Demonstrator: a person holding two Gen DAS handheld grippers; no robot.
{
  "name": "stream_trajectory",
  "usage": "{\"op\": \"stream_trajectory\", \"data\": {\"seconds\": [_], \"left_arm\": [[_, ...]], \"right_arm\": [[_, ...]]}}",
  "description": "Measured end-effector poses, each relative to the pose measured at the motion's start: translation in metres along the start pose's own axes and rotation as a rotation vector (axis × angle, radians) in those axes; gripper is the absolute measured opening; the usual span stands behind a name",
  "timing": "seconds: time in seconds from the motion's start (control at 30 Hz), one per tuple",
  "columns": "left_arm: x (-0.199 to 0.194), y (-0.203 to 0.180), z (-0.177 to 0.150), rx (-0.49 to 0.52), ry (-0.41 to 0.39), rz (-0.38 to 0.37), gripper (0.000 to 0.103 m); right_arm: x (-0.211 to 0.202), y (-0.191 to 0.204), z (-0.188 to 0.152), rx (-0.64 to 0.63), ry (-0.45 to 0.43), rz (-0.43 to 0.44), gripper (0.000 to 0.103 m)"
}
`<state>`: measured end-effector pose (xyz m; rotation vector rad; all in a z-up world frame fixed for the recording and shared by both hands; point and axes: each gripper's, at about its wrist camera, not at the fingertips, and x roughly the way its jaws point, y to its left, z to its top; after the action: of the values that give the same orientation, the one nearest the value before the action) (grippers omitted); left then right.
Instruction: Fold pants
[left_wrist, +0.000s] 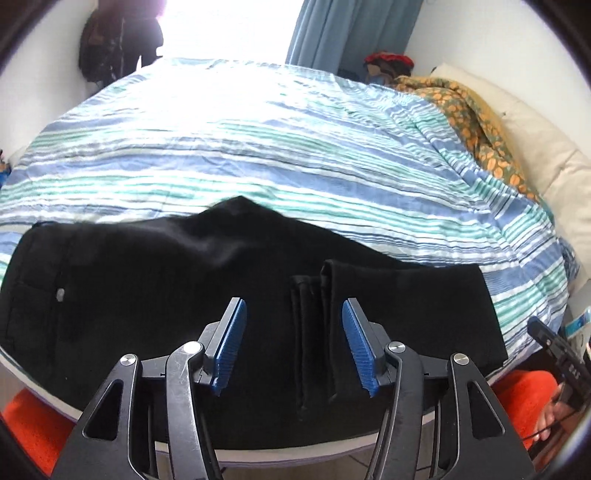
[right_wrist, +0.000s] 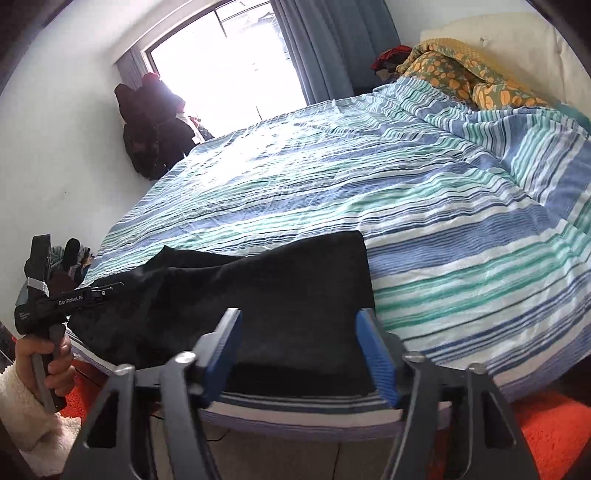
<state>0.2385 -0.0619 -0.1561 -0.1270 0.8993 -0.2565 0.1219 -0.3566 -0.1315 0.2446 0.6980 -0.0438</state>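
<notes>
Black pants (left_wrist: 155, 288) lie along the near edge of the bed, folded over, with the leg hems (left_wrist: 317, 325) on top in the left wrist view. My left gripper (left_wrist: 291, 343) is open and empty, hovering just above the hems. In the right wrist view the pants (right_wrist: 280, 295) end at a straight edge on the right. My right gripper (right_wrist: 303, 354) is open and empty at the bed's near edge, over that end of the pants. The left gripper's body (right_wrist: 55, 306) shows at the left, held in a hand.
The bed has a blue, green and white striped cover (left_wrist: 258, 147). An orange floral blanket (left_wrist: 476, 114) and a cream pillow (left_wrist: 535, 125) lie at the head. An orange rug (right_wrist: 554, 435) is on the floor. Dark bags (right_wrist: 151, 125) hang by the bright window.
</notes>
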Motion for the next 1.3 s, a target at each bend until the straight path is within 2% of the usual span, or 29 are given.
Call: {"op": "stream_trajectory", "data": {"seconds": [0.03,0.1,0.13,0.2,0.23,0.33,0.47,0.5,0.57,0.67,0.77,0.87,0.93,1.0,1.07,1.13,1.23,1.27,1.3], "left_arm": [[-0.003,0.001,-0.002,0.026,0.005,-0.010,0.057],[-0.007,0.004,-0.010,0.074,0.021,-0.037,0.057],[0.003,-0.008,-0.010,0.094,0.030,-0.051,0.057],[0.013,-0.019,-0.020,0.141,0.057,-0.064,0.057],[0.018,-0.023,-0.022,0.163,0.082,-0.057,0.057],[0.037,-0.021,-0.032,0.168,0.148,-0.042,0.057],[0.038,-0.011,-0.044,0.149,0.154,-0.053,0.055],[0.036,-0.011,-0.046,0.161,0.152,-0.047,0.055],[0.035,-0.014,-0.048,0.183,0.151,-0.036,0.055],[0.035,-0.015,-0.050,0.194,0.146,-0.037,0.055],[0.036,-0.015,-0.050,0.195,0.145,-0.038,0.055],[0.036,-0.013,-0.050,0.186,0.143,-0.049,0.055],[0.037,-0.012,-0.050,0.179,0.143,-0.052,0.055],[0.038,-0.012,-0.050,0.173,0.142,-0.053,0.056],[0.038,-0.013,-0.051,0.177,0.140,-0.050,0.058],[0.038,-0.016,-0.052,0.194,0.145,-0.047,0.061],[0.033,-0.018,-0.052,0.209,0.143,-0.029,0.067],[0.030,-0.017,-0.051,0.197,0.140,-0.025,0.074],[0.027,-0.014,-0.051,0.182,0.135,-0.030,0.077]], "right_arm": [[0.007,0.001,0.005,-0.011,0.013,0.010,0.036],[0.027,0.001,0.007,-0.032,0.065,0.032,0.033],[0.044,-0.001,0.002,-0.035,0.131,0.034,0.033],[0.083,-0.007,-0.018,-0.024,0.327,0.016,0.033],[0.088,-0.007,-0.023,-0.031,0.348,0.007,0.033],[0.075,-0.001,-0.001,-0.050,0.303,0.018,0.033],[0.068,-0.005,0.050,-0.049,0.190,0.001,0.033],[0.075,-0.009,0.061,-0.040,0.186,-0.007,0.033],[0.104,-0.020,0.067,-0.015,0.242,-0.020,0.033],[0.156,-0.040,0.053,0.046,0.401,-0.043,0.030],[0.144,-0.036,0.052,0.053,0.340,-0.055,0.030],[0.098,-0.023,0.055,0.036,0.231,-0.001,0.030],[0.069,-0.013,0.045,0.004,0.196,0.029,0.030],[0.054,-0.003,0.025,-0.014,0.196,0.047,0.030],[0.063,0.002,-0.006,-0.026,0.264,0.054,0.030],[0.083,-0.003,-0.036,-0.001,0.336,0.015,0.031],[0.082,-0.008,-0.035,0.075,0.285,0.028,0.033],[0.082,-0.009,-0.034,0.081,0.285,0.042,0.038],[0.084,-0.009,-0.034,0.071,0.285,0.051,0.039]]}}
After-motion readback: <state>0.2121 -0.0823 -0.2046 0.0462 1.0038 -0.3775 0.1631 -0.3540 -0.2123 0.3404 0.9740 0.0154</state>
